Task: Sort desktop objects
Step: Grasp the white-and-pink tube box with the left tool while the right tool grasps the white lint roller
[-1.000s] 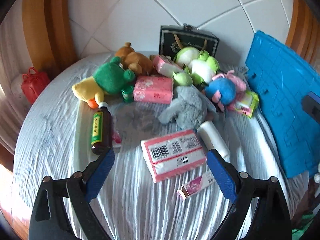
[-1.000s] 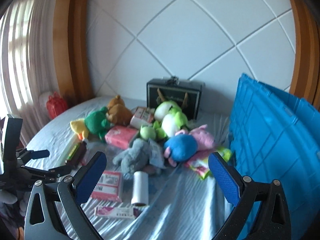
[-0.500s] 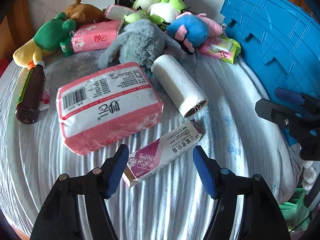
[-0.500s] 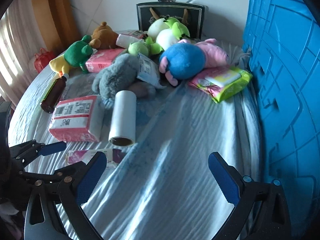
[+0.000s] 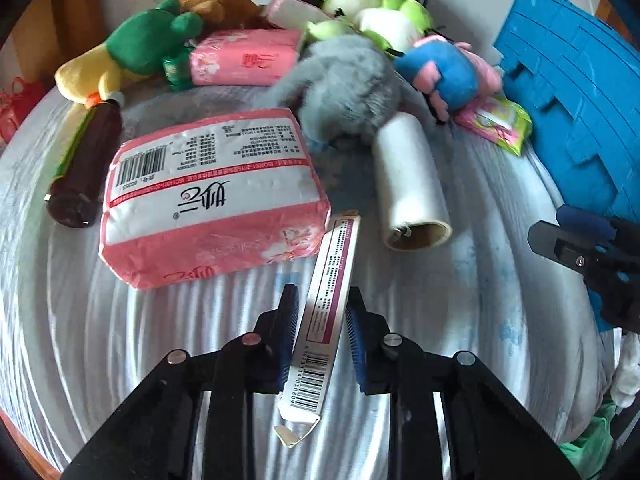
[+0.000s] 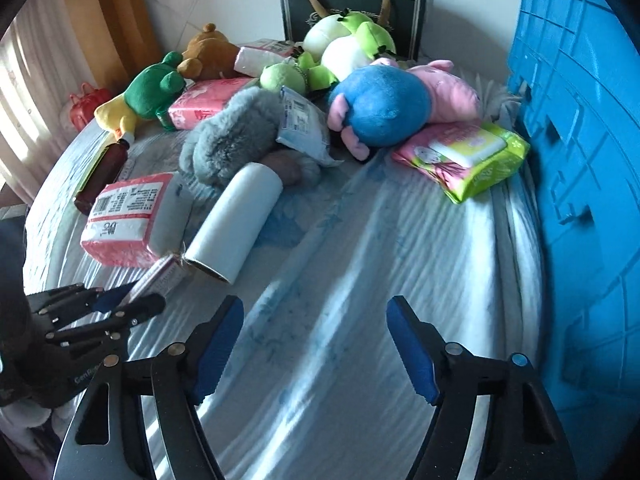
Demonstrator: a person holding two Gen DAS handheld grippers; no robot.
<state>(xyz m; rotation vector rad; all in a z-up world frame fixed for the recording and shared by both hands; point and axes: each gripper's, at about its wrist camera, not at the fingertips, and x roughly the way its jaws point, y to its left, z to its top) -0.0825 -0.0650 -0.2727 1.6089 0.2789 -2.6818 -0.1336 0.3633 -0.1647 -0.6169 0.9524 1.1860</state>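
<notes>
My left gripper (image 5: 322, 314) is shut on a long pink and white toothpaste box (image 5: 326, 300), which points away along the fingers, its open flap toward me. The box also shows in the right wrist view (image 6: 160, 276), with the left gripper (image 6: 116, 304) on it. My right gripper (image 6: 315, 344) is open and empty above the bare cloth, right of the box. A white roll (image 5: 412, 182) and a pink tissue pack (image 5: 208, 196) lie just beyond the box.
A blue crate (image 6: 580, 160) stands along the right edge. Several plush toys (image 6: 380, 104), a second pink tissue pack (image 5: 244, 58), a brown bottle (image 5: 86, 164), a green wipes pack (image 6: 468, 156) and a dark gift box (image 6: 352, 12) crowd the far half of the white-clothed table (image 6: 400, 260).
My left gripper moved forward and closed on the toothpaste box, which now lies along the fingers. My right gripper moved in lower over the cloth and narrowed somewhat, still open.
</notes>
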